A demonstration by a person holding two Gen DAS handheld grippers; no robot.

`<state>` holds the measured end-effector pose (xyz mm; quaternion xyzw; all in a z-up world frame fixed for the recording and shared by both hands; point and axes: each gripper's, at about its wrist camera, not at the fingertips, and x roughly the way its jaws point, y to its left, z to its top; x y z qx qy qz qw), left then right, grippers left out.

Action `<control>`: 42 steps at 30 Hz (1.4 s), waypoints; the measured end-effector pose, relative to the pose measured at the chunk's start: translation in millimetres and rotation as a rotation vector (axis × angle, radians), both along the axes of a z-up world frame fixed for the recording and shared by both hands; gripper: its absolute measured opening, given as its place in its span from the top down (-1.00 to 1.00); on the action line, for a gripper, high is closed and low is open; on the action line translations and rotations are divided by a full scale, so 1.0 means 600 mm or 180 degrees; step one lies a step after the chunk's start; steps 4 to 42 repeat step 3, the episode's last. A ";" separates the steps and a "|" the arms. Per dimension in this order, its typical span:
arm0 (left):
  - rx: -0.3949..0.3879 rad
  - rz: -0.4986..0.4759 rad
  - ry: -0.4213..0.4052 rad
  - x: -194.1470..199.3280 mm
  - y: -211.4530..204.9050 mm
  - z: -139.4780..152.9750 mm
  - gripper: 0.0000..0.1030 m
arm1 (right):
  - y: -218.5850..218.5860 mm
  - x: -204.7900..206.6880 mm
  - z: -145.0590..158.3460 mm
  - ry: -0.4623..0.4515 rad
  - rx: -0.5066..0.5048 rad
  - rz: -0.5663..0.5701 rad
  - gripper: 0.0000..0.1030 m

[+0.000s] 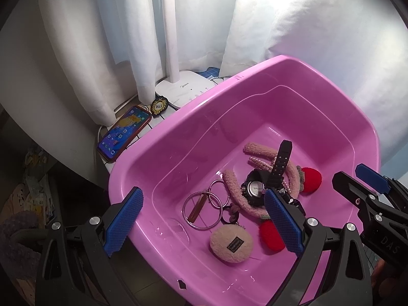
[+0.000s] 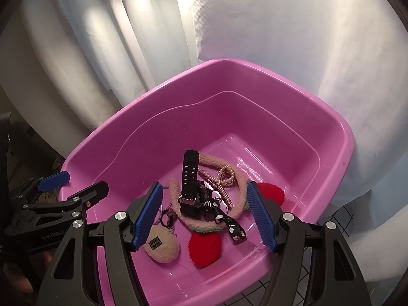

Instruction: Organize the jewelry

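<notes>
Jaws apart on the left gripper (image 1: 202,223), held over the near-left rim of the pink tub (image 1: 153,153). Inside lie a watch (image 1: 257,188) with its strap standing up, silver rings (image 1: 204,207), a fuzzy headband (image 1: 260,153), a beige puff (image 1: 231,242) and red pompoms (image 1: 309,179). A phone (image 1: 125,132) lies on the desk beyond the tub.

From the right wrist, the right gripper (image 2: 206,216) also has its jaws apart, empty, above the tub (image 2: 107,142) and the same pile: watch (image 2: 189,178), pearl strand (image 2: 224,178), puff (image 2: 162,247).

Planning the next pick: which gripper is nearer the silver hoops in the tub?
Left. The silver hoops lie between the open left gripper fingers; the right gripper, also open, frames the watch beside them.
</notes>
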<state>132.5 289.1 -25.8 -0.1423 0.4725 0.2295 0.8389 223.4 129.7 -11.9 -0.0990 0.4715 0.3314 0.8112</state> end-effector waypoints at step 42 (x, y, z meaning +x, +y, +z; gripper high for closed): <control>-0.0005 -0.0003 0.0001 0.000 0.001 -0.002 -0.83 | 0.000 -0.001 0.000 -0.0002 0.0002 0.0005 -0.27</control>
